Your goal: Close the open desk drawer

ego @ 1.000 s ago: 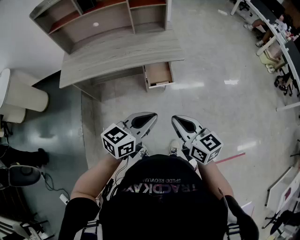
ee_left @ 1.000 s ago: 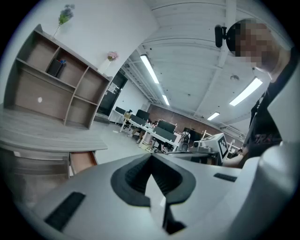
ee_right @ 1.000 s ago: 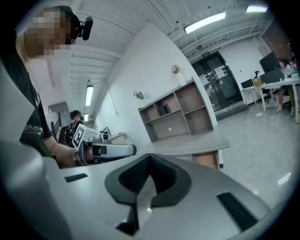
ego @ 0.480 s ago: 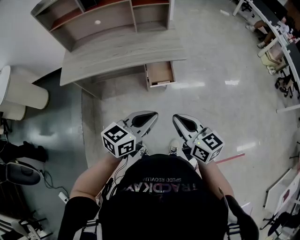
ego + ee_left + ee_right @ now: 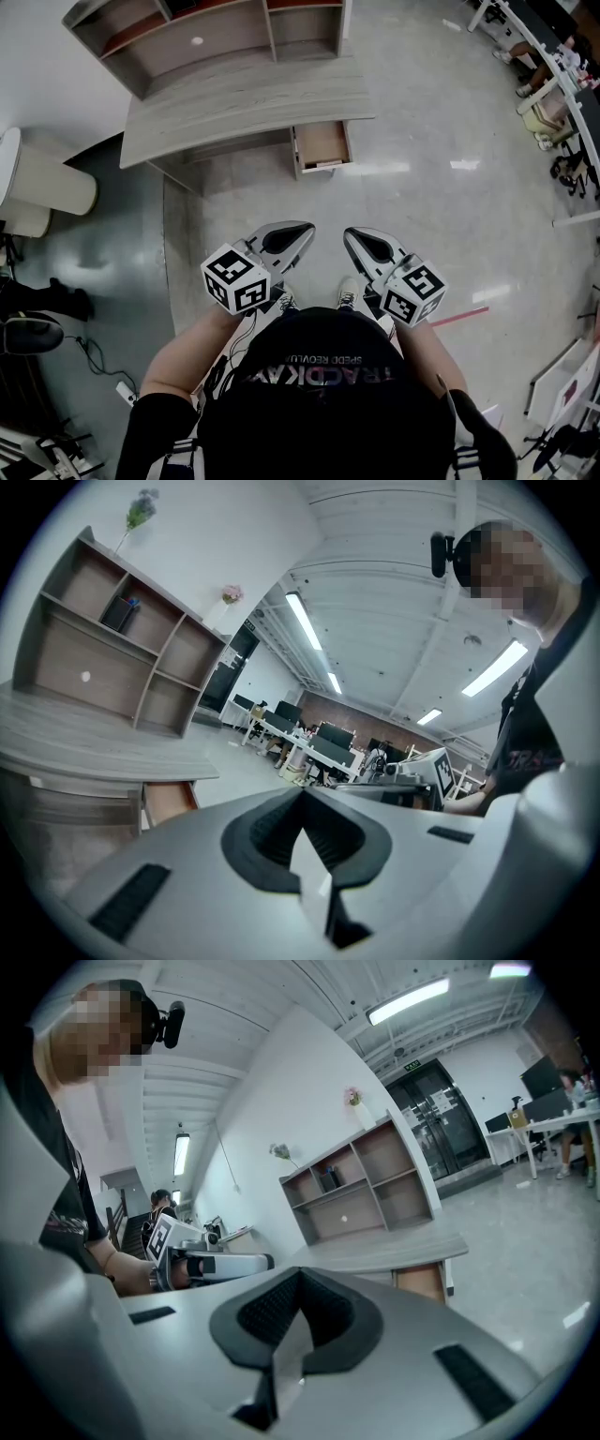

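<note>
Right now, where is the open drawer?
In the head view, the open drawer is near the top middle of the picture. It sticks out from under the right end of the wooden desk.

The head view looks steeply down from above the person, who stands well back from the desk [image 5: 244,103] near that view's top edge. Each gripper view sits low behind its own jaws, facing roughly level toward the desk from well apart. All three share the desk and its open drawer [image 5: 321,145].
</note>
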Motion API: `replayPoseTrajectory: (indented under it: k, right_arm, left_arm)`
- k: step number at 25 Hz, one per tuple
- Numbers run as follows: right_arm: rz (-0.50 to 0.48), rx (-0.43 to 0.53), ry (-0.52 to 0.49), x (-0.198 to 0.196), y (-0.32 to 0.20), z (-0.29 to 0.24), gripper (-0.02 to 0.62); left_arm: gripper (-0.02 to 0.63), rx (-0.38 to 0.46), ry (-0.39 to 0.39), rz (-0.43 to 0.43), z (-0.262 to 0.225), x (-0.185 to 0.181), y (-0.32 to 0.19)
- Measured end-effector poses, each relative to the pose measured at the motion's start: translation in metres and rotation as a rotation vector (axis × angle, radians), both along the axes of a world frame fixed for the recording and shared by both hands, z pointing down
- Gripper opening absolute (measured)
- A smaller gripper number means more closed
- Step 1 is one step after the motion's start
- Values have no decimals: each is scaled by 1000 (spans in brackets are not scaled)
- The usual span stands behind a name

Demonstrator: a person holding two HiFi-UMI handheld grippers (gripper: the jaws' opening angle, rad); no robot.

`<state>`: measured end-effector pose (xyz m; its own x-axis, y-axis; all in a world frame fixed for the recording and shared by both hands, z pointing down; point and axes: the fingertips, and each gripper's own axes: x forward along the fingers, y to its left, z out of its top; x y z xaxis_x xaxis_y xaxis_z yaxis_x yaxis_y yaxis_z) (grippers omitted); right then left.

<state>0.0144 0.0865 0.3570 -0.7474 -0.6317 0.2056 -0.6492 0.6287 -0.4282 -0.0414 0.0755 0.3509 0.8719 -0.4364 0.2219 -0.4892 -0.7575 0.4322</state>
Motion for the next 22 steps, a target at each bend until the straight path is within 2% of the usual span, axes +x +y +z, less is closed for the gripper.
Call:
replayPoseTrajectory:
  k: [22]
  right_arm:
    - [65,-8,-2,-25,-5,0,18]
  left_arm:
    - [8,-21,15,9,7,-37,0]
